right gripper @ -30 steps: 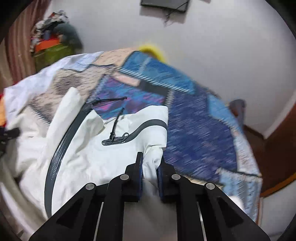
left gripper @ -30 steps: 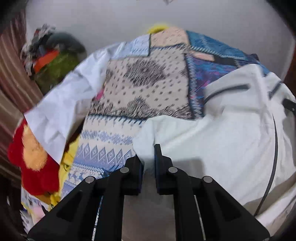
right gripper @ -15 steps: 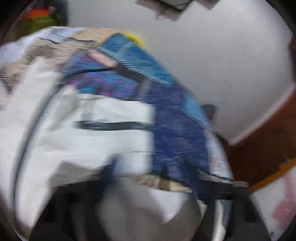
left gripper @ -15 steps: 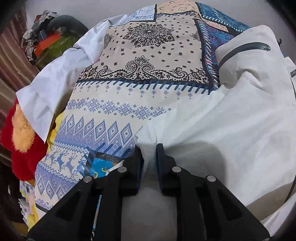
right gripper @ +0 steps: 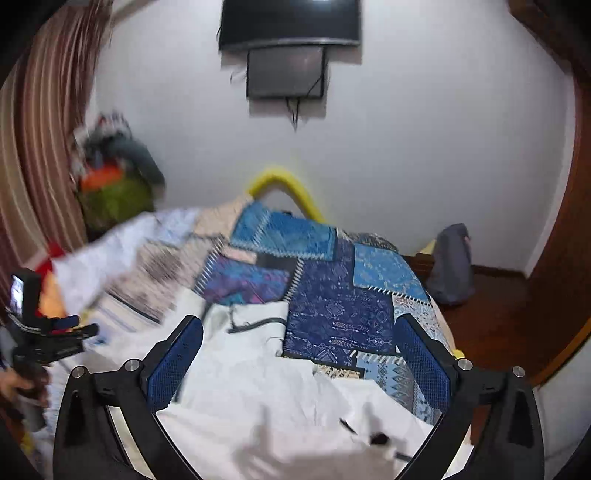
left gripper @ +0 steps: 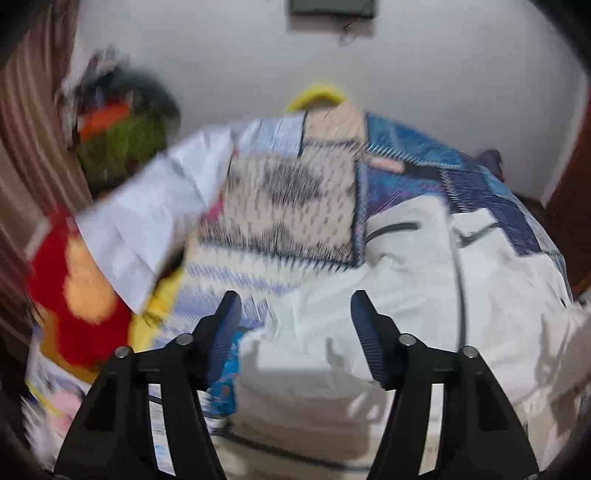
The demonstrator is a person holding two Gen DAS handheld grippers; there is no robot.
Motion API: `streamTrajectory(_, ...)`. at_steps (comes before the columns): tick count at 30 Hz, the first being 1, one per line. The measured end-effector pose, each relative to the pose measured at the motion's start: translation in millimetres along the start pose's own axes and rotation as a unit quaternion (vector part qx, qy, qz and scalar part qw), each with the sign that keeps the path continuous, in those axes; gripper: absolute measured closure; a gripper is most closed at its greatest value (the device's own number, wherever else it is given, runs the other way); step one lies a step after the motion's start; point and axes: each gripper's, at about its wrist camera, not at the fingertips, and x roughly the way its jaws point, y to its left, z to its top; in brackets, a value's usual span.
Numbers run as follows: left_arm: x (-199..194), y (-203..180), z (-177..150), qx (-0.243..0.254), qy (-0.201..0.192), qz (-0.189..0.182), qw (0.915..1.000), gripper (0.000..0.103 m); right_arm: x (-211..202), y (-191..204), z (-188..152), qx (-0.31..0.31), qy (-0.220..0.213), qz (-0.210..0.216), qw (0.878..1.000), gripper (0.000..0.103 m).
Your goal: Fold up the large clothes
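Note:
A white jacket (left gripper: 424, 288) with dark zips lies crumpled on the patchwork bedspread (left gripper: 288, 199). My left gripper (left gripper: 294, 306) hovers above the jacket's near left part. Its jaws are opening and no cloth is pinched between them. In the right wrist view the jacket (right gripper: 258, 369) spreads below my right gripper (right gripper: 297, 325), whose jaws are opening wide with nothing held; the bedspread (right gripper: 332, 306) shows beyond. The left gripper (right gripper: 83, 328) also shows at that view's left edge, held by a hand (right gripper: 14, 384).
A white sheet (left gripper: 147, 221) and a red and orange plush (left gripper: 74, 295) lie at the bed's left. A heap of clothes (left gripper: 122, 140) stands at the back left by a striped curtain (right gripper: 37, 147). A screen (right gripper: 288, 22) hangs on the wall; a grey bag (right gripper: 452, 266) sits on the floor.
Both grippers were shut on the jacket's near edge; both have let go, opened, and risen back from the bed. The jacket now rests on the bedspread.

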Motion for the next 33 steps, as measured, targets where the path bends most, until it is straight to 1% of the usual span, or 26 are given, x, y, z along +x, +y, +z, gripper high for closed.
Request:
streamTrajectory(1,-11.0,-5.6,2.6,0.016,-0.005,0.005,0.9998,0.037,-18.0,-13.7,-0.4,0.012,0.0,0.007,1.0,0.0)
streamTrajectory(3,-38.3,-21.6,3.7,0.055,-0.023,0.017,0.9981,0.029,-37.8,-32.5,-4.0,0.021,0.006,0.008,1.0,0.0)
streamTrajectory(4,-47.8,-29.8,2.3,0.071,-0.031,0.018,0.9969,0.021,-50.7,-46.2,-10.2,0.026,0.013,0.007,1.0,0.0)
streamTrajectory(5,-59.7,-41.0,-1.9,0.091,-0.038,0.013,0.995,0.016,-58.3,-53.3,-14.6,0.027,0.017,0.005,0.999,0.0)
streamTrajectory(8,-79.8,-75.7,-18.4,0.14,-0.042,-0.019,0.9891,0.012,-79.9,-88.9,-40.9,0.043,0.035,-0.004,0.998,0.0)
streamTrajectory(10,-82.1,-95.6,-29.5,0.162,-0.037,-0.038,0.9853,0.01,-89.5,-115.6,-66.3,0.064,0.058,-0.016,0.996,0.0)
streamTrajectory(11,-80.8,-112.5,-39.0,0.178,-0.032,-0.051,0.9821,0.01,-92.9,-126.7,-78.4,0.075,0.068,-0.019,0.995,0.0)
streamTrajectory(12,-78.7,-123.8,-45.6,0.189,-0.028,-0.058,0.9798,0.01,-94.2,-136.6,-86.4,0.084,0.073,-0.021,0.994,0.0)
streamTrajectory(14,-70.4,-150.3,-60.0,0.212,-0.014,-0.069,0.9749,0.01,-100.6,-162.3,-118.8,0.119,0.094,-0.028,0.988,0.0)
streamTrajectory(15,-63.8,-163.7,-68.6,0.22,-0.006,-0.074,0.9728,0.01,-101.8,-171.3,-128.6,0.129,0.1,-0.03,0.986,0.0)
streamTrajectory(16,-57.4,-174.8,-75.9,0.224,0.003,-0.08,0.9712,0.01,-103.5,-186.0,-147.4,0.151,0.112,-0.033,0.982,0.0)
streamTrajectory(18,-40.0,-194.8,-90.6,0.225,0.024,-0.096,0.9694,0.01,-106.5,-206.7,-172.8,0.182,0.125,-0.038,0.975,0.0)
streamTrajectory(19,-29.0,-204.0,-97.0,0.223,0.036,-0.101,0.9689,0.01,-106.2,-222.2,-192.1,0.21,0.137,-0.041,0.967,0.0)
streamTrajectory(20,-22.9,-209.1,-100.9,0.221,0.044,-0.102,0.9689,0.01,-106.9,-231.2,-202.7,0.227,0.143,-0.042,0.963,0.0)
streamTrajectory(21,-11.3,-216.9,-106.0,0.219,0.055,-0.102,0.9688,0.01,-105.9,-243.4,-217.5,0.252,0.152,-0.042,0.955,0.0)
streamTrajectory(23,7.8,-227.6,-113.4,0.212,0.068,-0.094,0.9704,0.01,-99.3,-270.5,-251.8,0.321,0.169,-0.043,0.931,0.0)
streamTrajectory(24,16.6,-230.4,-115.7,0.205,0.075,-0.091,0.9717,0.01,-97.1,-277.9,-262.2,0.343,0.173,-0.045,0.922,0.0)
streamTrajectory(25,27.4,-232.8,-117.8,0.194,0.086,-0.091,0.973,0.01,-90.8,-290.9,-280.0,0.382,0.179,-0.043,0.905,0.0)
streamTrajectory(27,40.5,-233.6,-120.6,0.177,0.101,-0.095,0.9745,0.01,-78.2,-308.5,-303.2,0.431,0.188,-0.035,0.882,0.0)
streamTrajectory(29,47.2,-232.6,-124.1,0.155,0.101,-0.11,0.9766,0.007,-63.9,-318.7,-320.2,0.463,0.198,-0.03,0.863,0.001)
streamTrajectory(30,48.1,-230.8,-124.5,0.149,0.1,-0.114,0.9771,0.006,-57.3,-320.6,-323.9,0.471,0.2,-0.027,0.859,0.002)
streamTrajectory(31,49.6,-228.5,-125.4,0.142,0.1,-0.119,0.9776,0.005,-47.3,-323.2,-329.1,0.48,0.203,-0.022,0.853,0.006)
streamTrajectory(33,50.7,-223.8,-126.3,0.133,0.1,-0.128,0.9777,0.004,-35.1,-322.5,-330.6,0.484,0.201,-0.025,0.851,0.009)
